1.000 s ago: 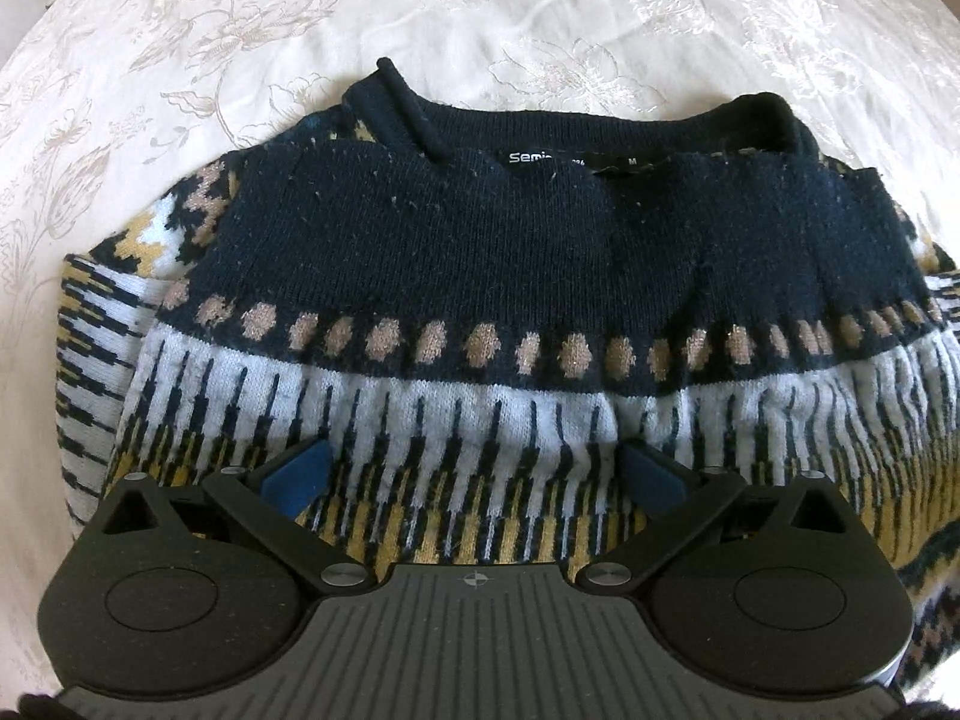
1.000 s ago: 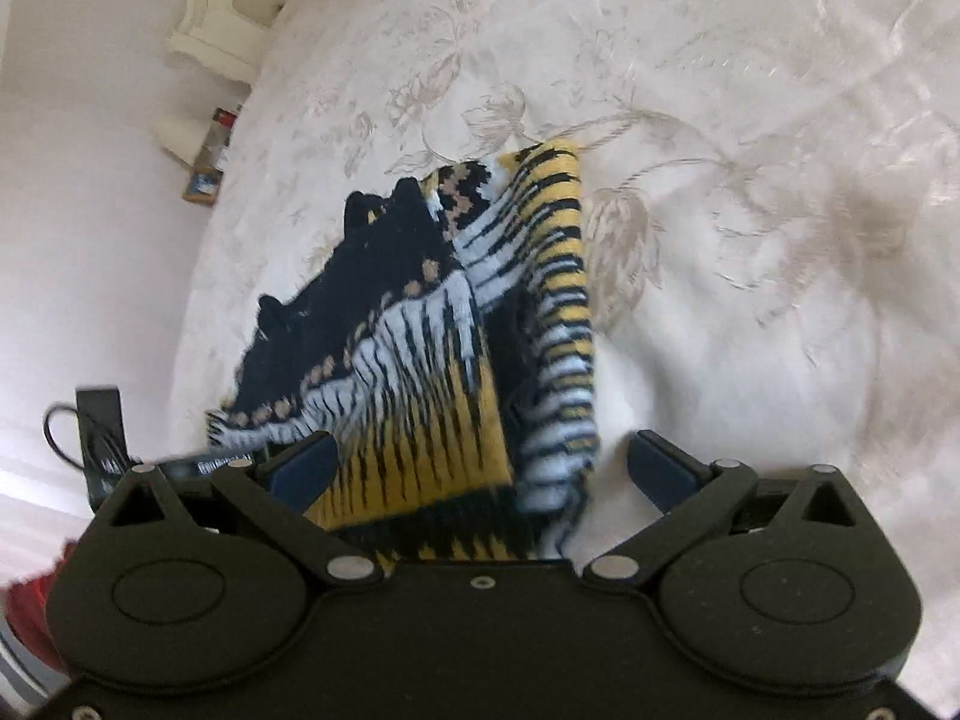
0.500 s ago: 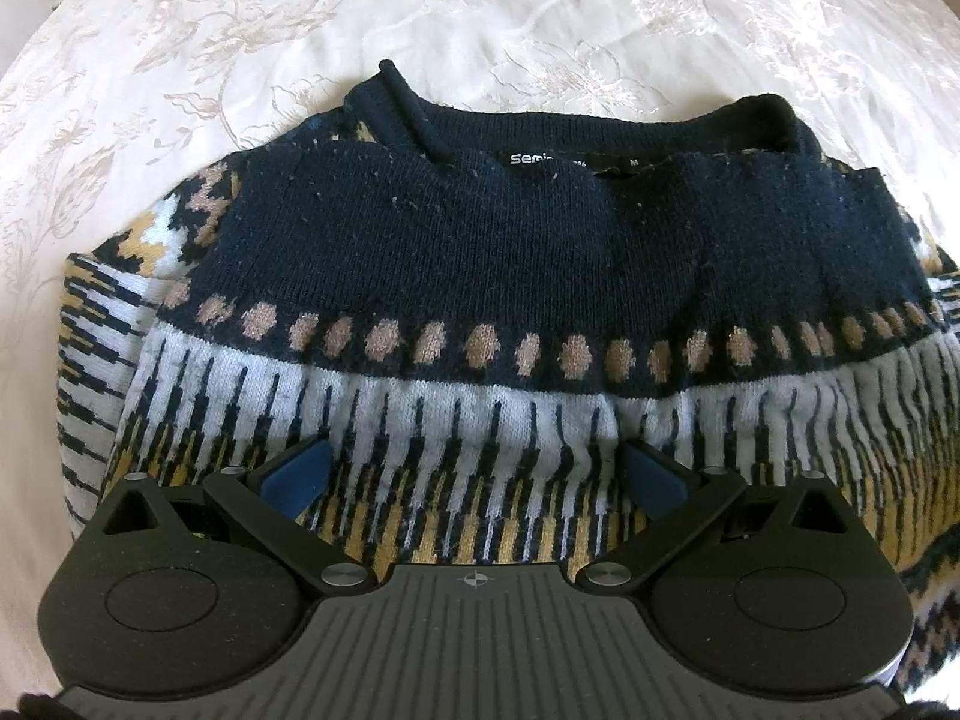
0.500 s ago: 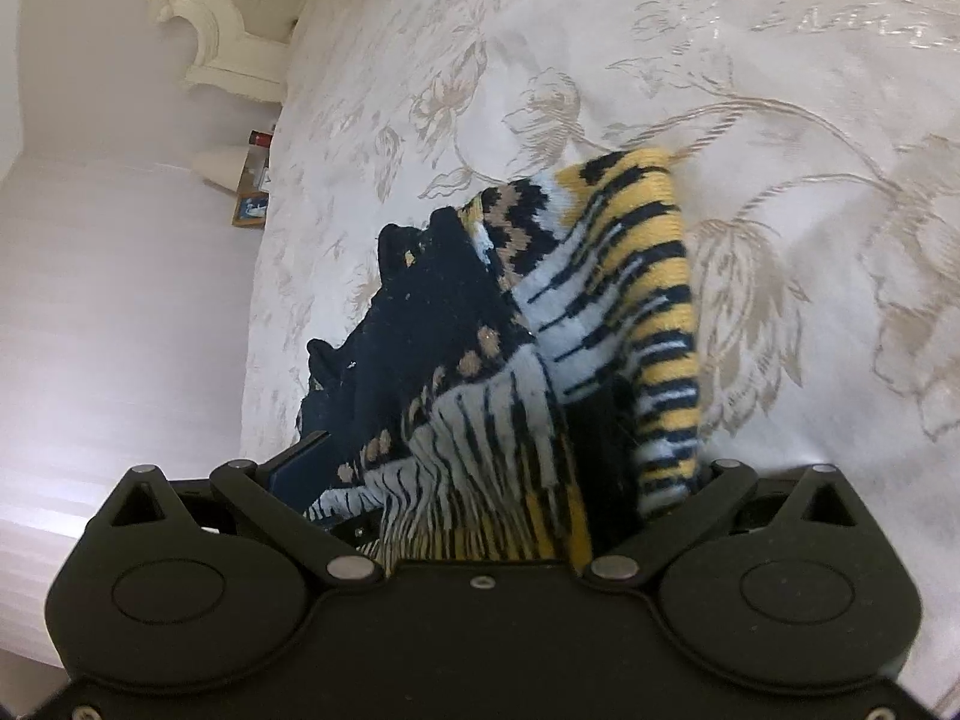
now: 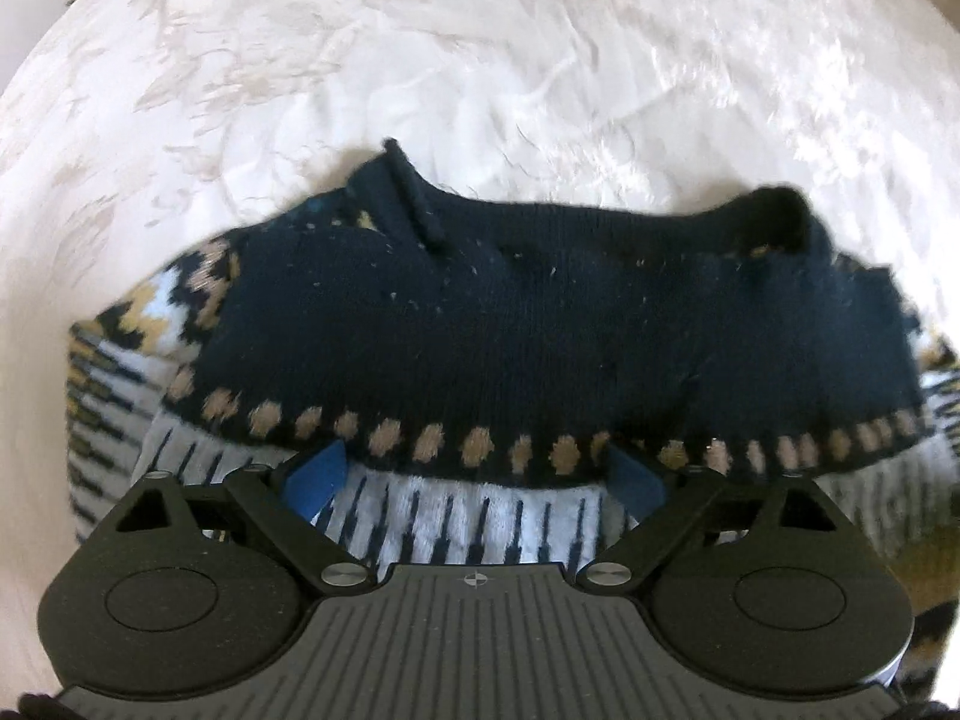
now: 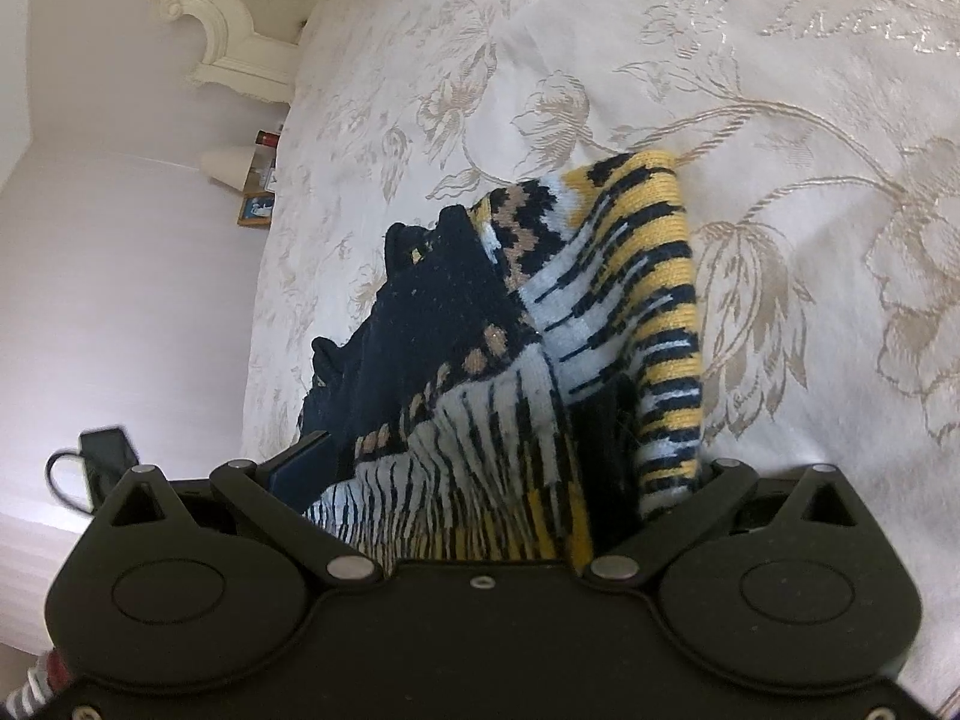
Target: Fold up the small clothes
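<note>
- Sweater (image 5: pixel 540 336), a knitted one with a navy yoke, a row of tan dots, then white and yellow striped bands, lies partly folded on the bedspread (image 5: pixel 480 72), its long axis running across the left wrist view from side to side, collar edge at the far side.
- Left gripper (image 5: pixel 480 474) meets the near edge of the sweater head-on: its 2 blue pads stand well apart, the striped band lies between them and the dotted navy layer bulges over their tips. No clamping shows, so the jaws read as apart around cloth, not closed on it.
- Right gripper (image 6: pixel 498 480) sits at one end of the same sweater (image 6: pixel 528 360) and looks along its length. A bunched stack of striped knit fills the gap between its jaws from one side to the other; I judge it clamped on that stack, though the pad on one side is hidden by cloth.
- From that end the navy part falls to the left of the view and the yellow-striped sleeve or side panel to the right, draped onto the bedspread (image 6: pixel 780 90).
- Judgement: the fold turns on carrying the near edge away from the left gripper toward the collar, across the short axis, and the left gripper is squarely placed for that.
- Headboard (image 6: pixel 240 12) and a small lamp (image 6: pixel 225 165) show beyond the bed.
</note>
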Motion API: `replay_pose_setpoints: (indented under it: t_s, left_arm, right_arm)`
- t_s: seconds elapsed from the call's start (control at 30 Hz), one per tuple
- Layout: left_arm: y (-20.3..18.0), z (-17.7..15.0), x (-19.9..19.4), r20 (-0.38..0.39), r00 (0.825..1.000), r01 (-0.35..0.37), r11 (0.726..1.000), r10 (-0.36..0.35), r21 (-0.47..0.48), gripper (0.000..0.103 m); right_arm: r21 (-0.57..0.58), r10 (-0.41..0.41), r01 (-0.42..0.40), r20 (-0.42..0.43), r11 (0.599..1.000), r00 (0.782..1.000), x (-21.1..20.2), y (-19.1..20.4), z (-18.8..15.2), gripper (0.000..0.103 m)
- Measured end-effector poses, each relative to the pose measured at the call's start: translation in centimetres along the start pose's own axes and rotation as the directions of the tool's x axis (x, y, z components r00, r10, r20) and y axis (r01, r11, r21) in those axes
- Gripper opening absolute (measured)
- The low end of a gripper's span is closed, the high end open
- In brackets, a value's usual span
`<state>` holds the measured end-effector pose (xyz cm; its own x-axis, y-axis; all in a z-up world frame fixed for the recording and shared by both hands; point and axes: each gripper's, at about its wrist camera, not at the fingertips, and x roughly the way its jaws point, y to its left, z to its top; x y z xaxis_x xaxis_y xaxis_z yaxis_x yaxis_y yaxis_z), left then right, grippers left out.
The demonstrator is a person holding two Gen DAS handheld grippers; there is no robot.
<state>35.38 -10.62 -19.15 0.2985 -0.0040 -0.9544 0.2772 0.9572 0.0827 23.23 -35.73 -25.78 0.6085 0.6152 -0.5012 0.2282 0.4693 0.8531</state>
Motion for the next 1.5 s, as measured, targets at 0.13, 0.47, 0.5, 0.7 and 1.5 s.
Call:
replay_pose_setpoints:
  t_s: [0.13,0.47,0.5,0.7,1.5]
  left_arm:
    - [0.1,0.3,0.8,0.008,1.000,0.002,1.000,-0.002,-0.007,0.103]
    - [5.1,-2.7,-4.0,0.031,0.996,0.083,0.995,-0.081,-0.054,0.090]
    - [5.6,-3.5,-4.8,0.041,0.996,0.084,0.995,-0.082,-0.056,0.090]
    - [7.2,-8.9,-8.8,0.056,0.996,0.069,0.992,-0.064,-0.101,0.090]
    - [16.9,-13.3,-10.9,0.061,0.985,0.168,0.978,-0.161,-0.123,0.090]
  right_arm:
    - [-0.016,-0.003,0.003,-0.005,1.000,1.000,-0.2,0.0,-0.2,0.103]
    - [-0.039,-0.021,0.020,-0.027,0.999,0.999,-0.6,0.6,-1.0,0.102]
    - [-0.048,-0.034,0.032,-0.032,0.998,0.999,-0.6,0.8,-1.0,0.099]
    - [-0.093,-0.170,0.165,-0.048,0.982,0.984,-0.8,1.7,-1.1,0.045]
    - [-0.226,-0.147,0.142,-0.007,0.964,0.989,4.8,19.0,-5.7,0.032]
